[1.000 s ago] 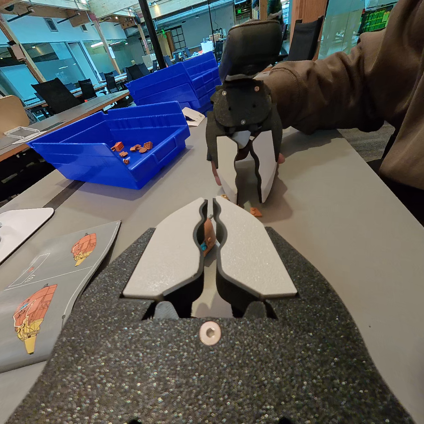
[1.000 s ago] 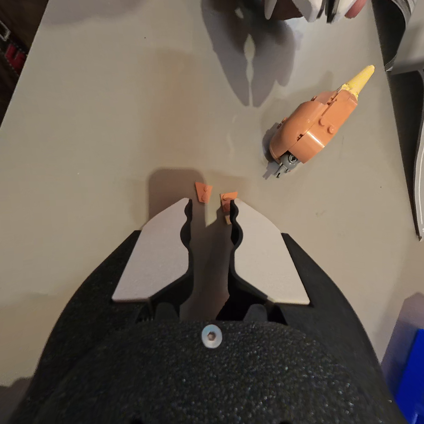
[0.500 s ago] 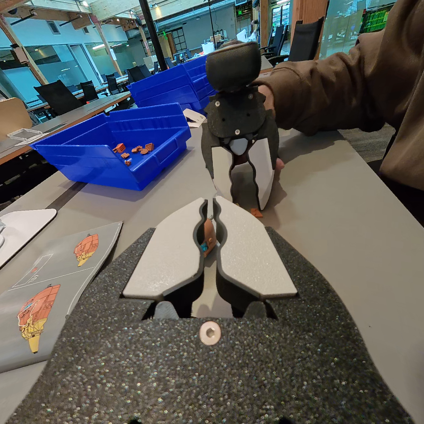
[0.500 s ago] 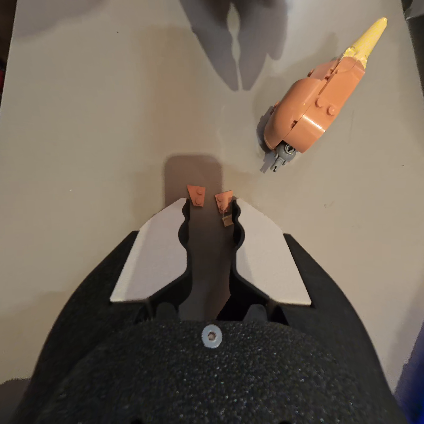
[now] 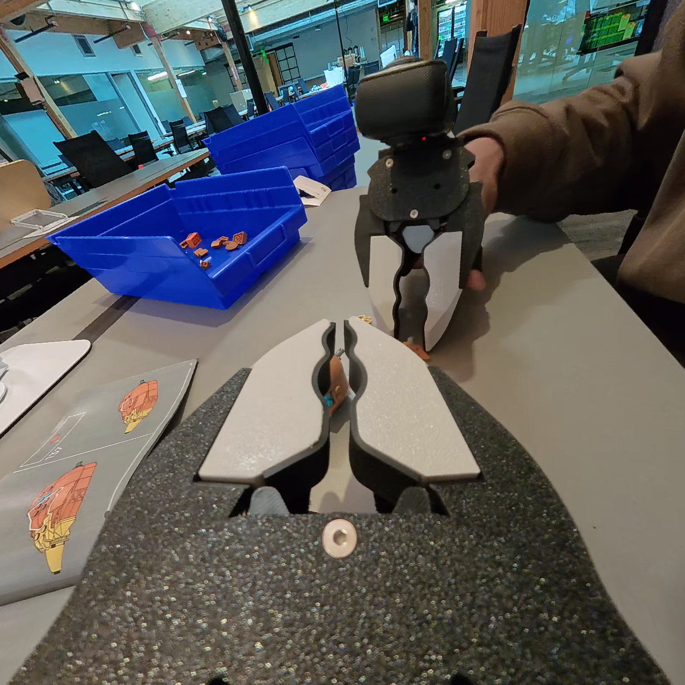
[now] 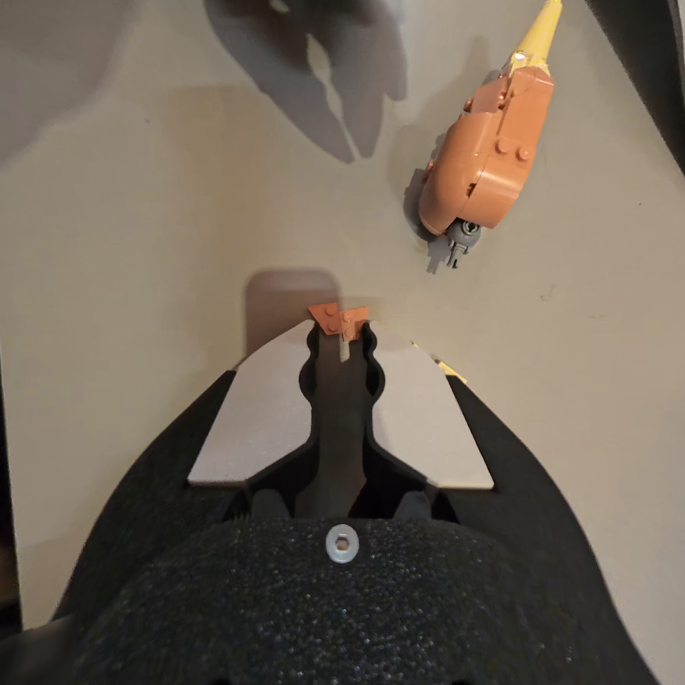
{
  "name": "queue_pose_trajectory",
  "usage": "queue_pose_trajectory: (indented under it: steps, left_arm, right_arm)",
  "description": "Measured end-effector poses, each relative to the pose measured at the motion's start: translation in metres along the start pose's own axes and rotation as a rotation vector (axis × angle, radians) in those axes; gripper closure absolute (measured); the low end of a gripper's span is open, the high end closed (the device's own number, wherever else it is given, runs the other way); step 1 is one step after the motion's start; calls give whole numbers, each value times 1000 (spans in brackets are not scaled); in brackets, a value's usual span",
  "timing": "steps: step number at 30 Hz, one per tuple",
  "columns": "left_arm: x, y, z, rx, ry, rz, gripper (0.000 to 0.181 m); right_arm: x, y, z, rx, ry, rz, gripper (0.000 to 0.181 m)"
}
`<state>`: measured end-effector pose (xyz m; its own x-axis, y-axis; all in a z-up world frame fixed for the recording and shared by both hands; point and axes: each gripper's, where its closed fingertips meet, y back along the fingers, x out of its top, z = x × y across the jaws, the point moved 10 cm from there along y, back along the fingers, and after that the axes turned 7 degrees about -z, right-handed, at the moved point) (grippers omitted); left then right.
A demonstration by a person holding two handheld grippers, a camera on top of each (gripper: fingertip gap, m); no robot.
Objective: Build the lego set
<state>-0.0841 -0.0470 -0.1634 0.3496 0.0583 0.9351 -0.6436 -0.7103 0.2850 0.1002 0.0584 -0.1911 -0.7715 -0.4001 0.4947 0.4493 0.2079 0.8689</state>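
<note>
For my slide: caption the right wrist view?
Open right tongs closing around two orange wedge plates on the grey table.

Model (image 6: 489, 155): partly built, brown-orange rounded body w/ yellow cone tip at far end, grey connector at near end. Lies on its side on grey table, tilted diagonally, well right of the wedge plates.

Wedge plates (image 6: 339, 320): two small brown-orange studded pcs, flat on table, touching or slightly overlapping at inner edges. Thin grey pin lies just beside them, near side.

Sub-assembly (image 5: 336, 385): small brown pc w/ teal detail and grey pin on top, upright, details mostly hidden.

Loose bricks (image 5: 213, 244): several brown-orange pcs scattered in blue bin, far left of table.

Small yellow pc (image 5: 365, 318): on table, shape unclear.
</note>
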Motion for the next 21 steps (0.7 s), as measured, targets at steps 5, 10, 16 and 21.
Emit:
queue_pose_trajectory:
  steps: [5,10,16,21]
  left_arm:
    - [1,0,1,-2,-10,-6,177]
    - [-1,-1,2,-52,12,-37,177]
    - [-4,-7,8,-145,35,-106,177]
    - [-11,-15,13,-185,24,-213,175]
  right_arm:
    - [5,-4,-9,-63,-113,22,159]
    - [8,-9,-15,-94,-221,68,159]
    - [13,-12,-19,-168,-326,101,160]
    - [20,-18,-27,-242,-390,97,159]
